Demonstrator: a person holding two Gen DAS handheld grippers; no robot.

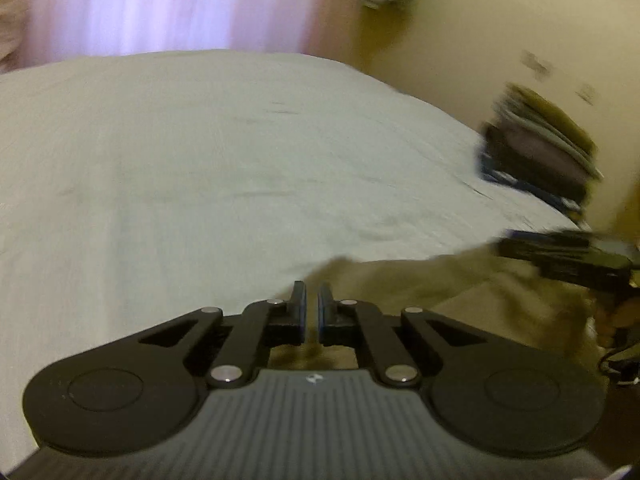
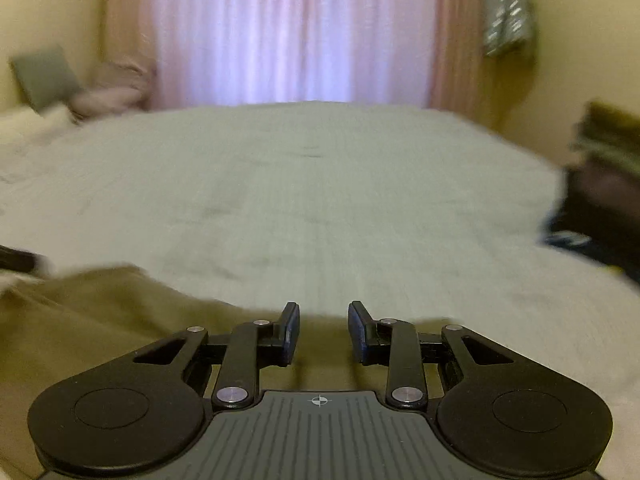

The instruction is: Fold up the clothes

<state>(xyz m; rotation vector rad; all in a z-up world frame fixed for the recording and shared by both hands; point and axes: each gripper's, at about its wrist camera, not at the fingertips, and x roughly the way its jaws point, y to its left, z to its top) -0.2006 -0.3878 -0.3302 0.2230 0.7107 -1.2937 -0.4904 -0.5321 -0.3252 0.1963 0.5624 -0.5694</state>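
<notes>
olive garment (image 2: 100, 320) on pale bed (image 1: 200, 160), left tool (image 1: 312, 300) closed, right tool (image 2: 324, 320) parted above cloth

An olive-tan garment (image 2: 100, 320) lies against a pale grey-white bedsheet (image 2: 320, 200). Behind, a sheer white-lilac curtain (image 2: 296, 32) hangs between dusty-pink drapes (image 2: 456, 40) on cream-yellow walls (image 2: 52, 8). The stacked clothes (image 1: 540, 148) show olive, grey, mauve and navy layers. Both grippers are black, the left gripper (image 1: 312, 304) and right gripper (image 2: 324, 328), with dark blue pads.

Both black two-finger grippers, left gripper (image 1: 312, 300) and right gripper (image 2: 324, 320), have ribbed grey bodies, round black side discs, silver pivot screws, blue-edged pads and a white crosshair mark.
</notes>
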